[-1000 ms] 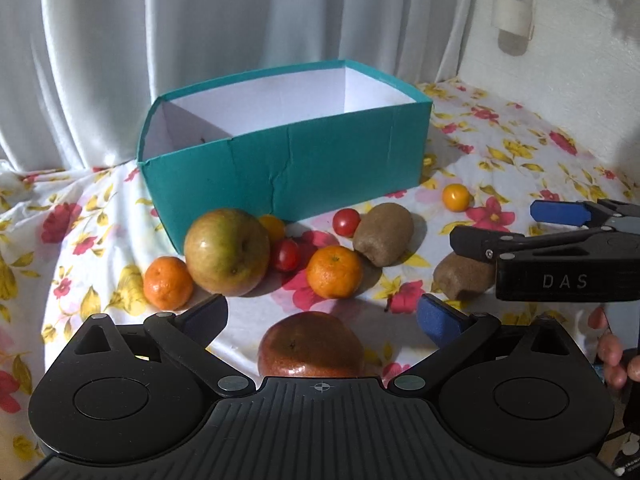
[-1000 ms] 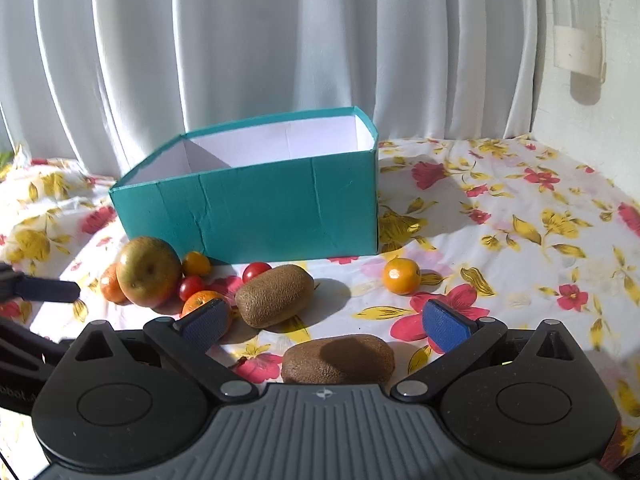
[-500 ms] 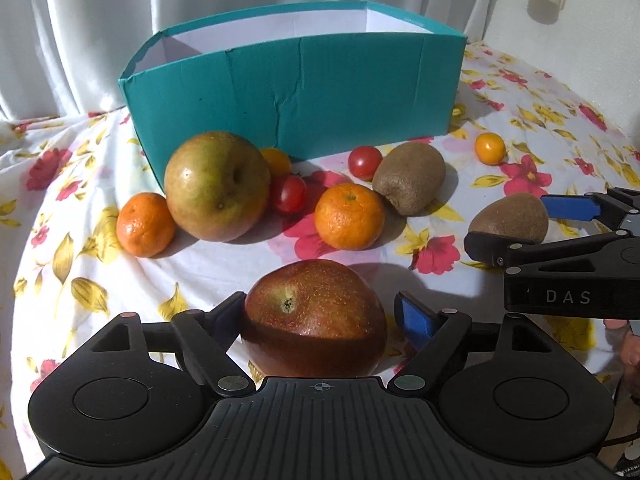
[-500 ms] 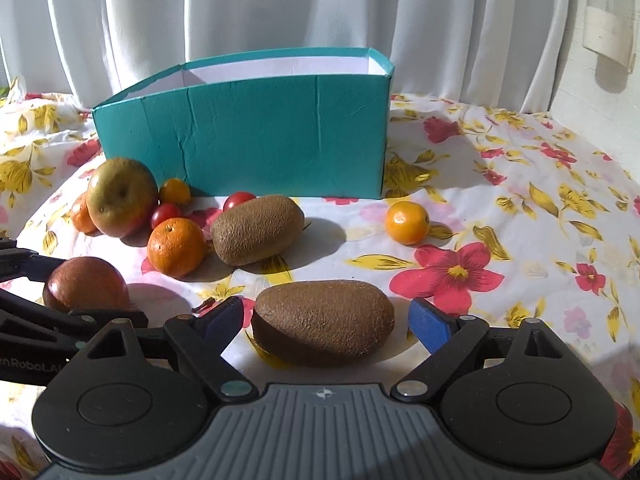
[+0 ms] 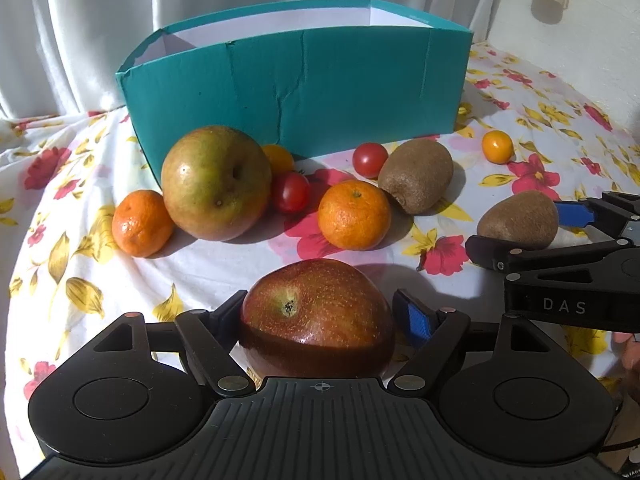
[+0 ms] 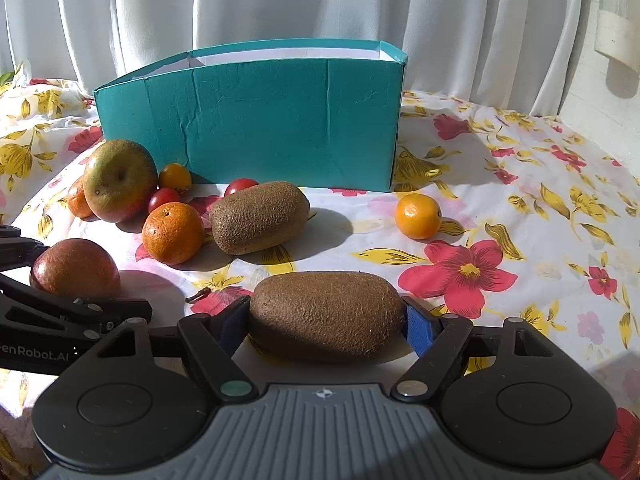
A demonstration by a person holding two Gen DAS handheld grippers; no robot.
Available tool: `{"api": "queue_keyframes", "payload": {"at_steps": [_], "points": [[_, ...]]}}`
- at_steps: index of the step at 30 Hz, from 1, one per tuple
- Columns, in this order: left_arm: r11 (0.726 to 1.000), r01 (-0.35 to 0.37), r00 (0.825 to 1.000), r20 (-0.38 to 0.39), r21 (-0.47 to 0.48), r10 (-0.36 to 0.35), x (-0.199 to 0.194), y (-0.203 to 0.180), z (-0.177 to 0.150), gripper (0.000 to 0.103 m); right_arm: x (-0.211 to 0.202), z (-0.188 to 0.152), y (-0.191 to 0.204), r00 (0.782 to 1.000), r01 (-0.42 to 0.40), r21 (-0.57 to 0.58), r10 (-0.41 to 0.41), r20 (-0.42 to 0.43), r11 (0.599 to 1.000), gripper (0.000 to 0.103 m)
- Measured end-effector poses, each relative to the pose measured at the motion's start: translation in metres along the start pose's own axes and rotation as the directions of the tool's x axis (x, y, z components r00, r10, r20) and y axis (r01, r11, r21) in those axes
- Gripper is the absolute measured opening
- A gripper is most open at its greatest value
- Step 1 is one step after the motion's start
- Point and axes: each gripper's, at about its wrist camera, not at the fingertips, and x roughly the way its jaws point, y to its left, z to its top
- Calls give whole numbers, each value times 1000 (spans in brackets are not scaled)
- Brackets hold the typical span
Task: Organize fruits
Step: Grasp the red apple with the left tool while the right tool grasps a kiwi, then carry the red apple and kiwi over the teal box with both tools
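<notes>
While sun fell across it, the cloth (image 6: 520, 208), white with red and yellow flowers, covered the whole surface ahead of both grippers, and pale curtains (image 6: 280, 4) hung behind it, with a white wall (image 5: 592, 40) off to the right. Straight ahead of the jaws, well beyond the fruit, stood the box (image 6: 256, 124), teal outside and white inside; only the upper inner walls showed, so whether it held anything could not be told. The left gripper (image 5: 320, 316) had its jaws around the red apple (image 5: 316, 316), which sat between them on the cloth with its stem pit turned up and to the left; the left pad lay against the skin, while a thin gap seemed to remain at the blue right pad, so a firm grip could not be told. The right gripper (image 6: 326, 320) had its jaws closed on the near kiwi (image 6: 326, 314), both pads touching its ends, its long axis running crosswise from finger to finger. Ahead of these jaws and slightly left lay a second kiwi (image 6: 260, 216), its long axis tilted up to the right, touching an orange (image 6: 173, 232). Farther left ahead sat the green apple (image 6: 119, 179), another orange (image 5: 141, 223) against its left side, two red tomatoes (image 5: 291, 192) (image 5: 370, 159) and a yellow one (image 5: 278, 158) near the box. Ahead and right, apart from the rest, lay a small orange fruit (image 6: 418, 215).
</notes>
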Motion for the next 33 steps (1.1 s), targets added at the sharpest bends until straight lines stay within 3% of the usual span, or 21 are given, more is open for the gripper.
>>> {"api": "queue_keyframes", "payload": {"at_steps": [4,6,14,18,23,29,33], "points": [[1000,12,1000,16,7,-12,-1,2,-3,82,0,-1,1,1000,6,1,-6,9,1000,77],[1000,5,1000,23,8,-5,-3,2,-2,75,0,0,1,1000,8,3,-8,10,1000,77],[999,-9,1000,4,52,9,-7,-5,4,75,-1,3,1,1000,17,21,-17,1,1000,76],[999,3,999,41,43,-5,-23,-4,15,75,-10,11,-1,1000,17,34,-18,18,999,76],[1000,-19,995,93,12,18,-52,-1,51,75,-29,36,0,997,15,30,-17,79,999,76],[992,-116,981,150,-59,123,-73,10,114,75,-43,82,-4,985,4,27,-8,170,1000,76],[983,-153,958,228,-101,173,-85,18,155,75,-47,123,-8,966,18,10,-20,258,1000,76]]}}
